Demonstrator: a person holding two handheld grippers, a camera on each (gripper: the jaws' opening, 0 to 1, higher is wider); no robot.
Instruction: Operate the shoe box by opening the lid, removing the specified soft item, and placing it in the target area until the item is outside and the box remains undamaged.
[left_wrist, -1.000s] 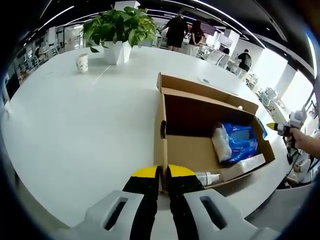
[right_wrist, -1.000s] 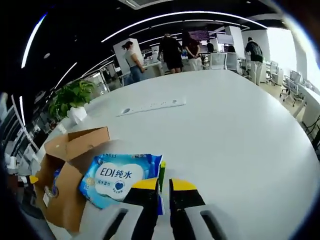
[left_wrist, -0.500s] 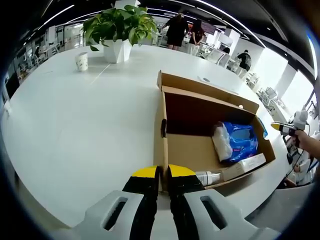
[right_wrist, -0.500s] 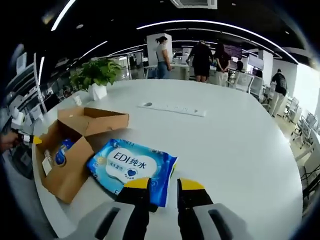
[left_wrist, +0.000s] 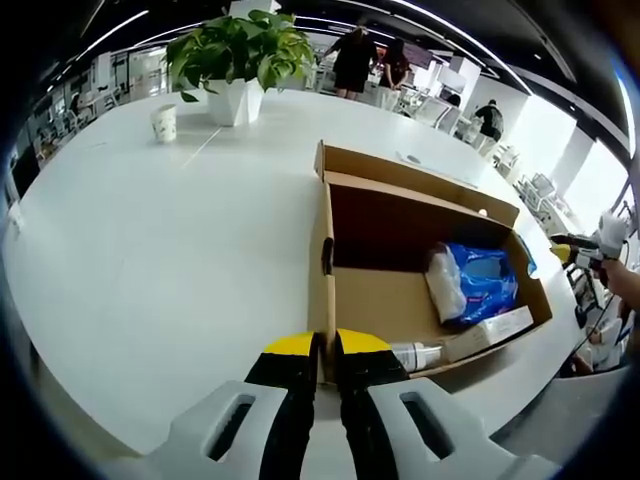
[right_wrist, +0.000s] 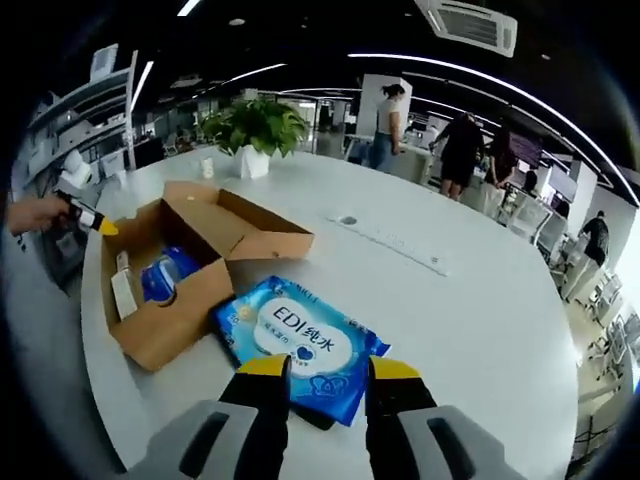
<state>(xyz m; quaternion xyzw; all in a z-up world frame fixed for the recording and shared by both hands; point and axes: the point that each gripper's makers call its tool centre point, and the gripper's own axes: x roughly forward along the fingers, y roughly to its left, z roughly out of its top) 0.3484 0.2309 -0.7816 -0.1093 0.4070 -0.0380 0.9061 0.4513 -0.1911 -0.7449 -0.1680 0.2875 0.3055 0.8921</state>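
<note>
Now the wet wipes pack (right_wrist: 302, 345) lies flat on the white table (right_wrist: 470, 330), in the lower middle of the right gripper view, outside the shoe box (right_wrist: 190, 270) and just beside its right wall. It is a soft blue pack with a white label that reads "EDI" with some characters. The right gripper (right_wrist: 328, 368) is spread, its two yellow-tipped jaws stand apart over the near edge of the pack, and they do not pinch it.

In the left gripper view the left gripper (left_wrist: 326, 347) is pressed onto the near wall of the cardboard shoe box (left_wrist: 322, 255), with the wall between its jaws. The box is open, its lid (left_wrist: 415, 178) folded back at the far side. Inside, at the right of the frame, there are another blue pack (left_wrist: 482, 282), a whitish soft bag (left_wrist: 440, 284), a flat white carton (left_wrist: 488, 335) and a small bottle (left_wrist: 415, 354).

At the upper left of this view a potted plant (left_wrist: 238, 55) and a paper cup (left_wrist: 164, 124) stand well apart from the box. A power strip (right_wrist: 392, 240) lies farther on the table in the right gripper view. Several people (right_wrist: 383, 125) stand in the background.
</note>
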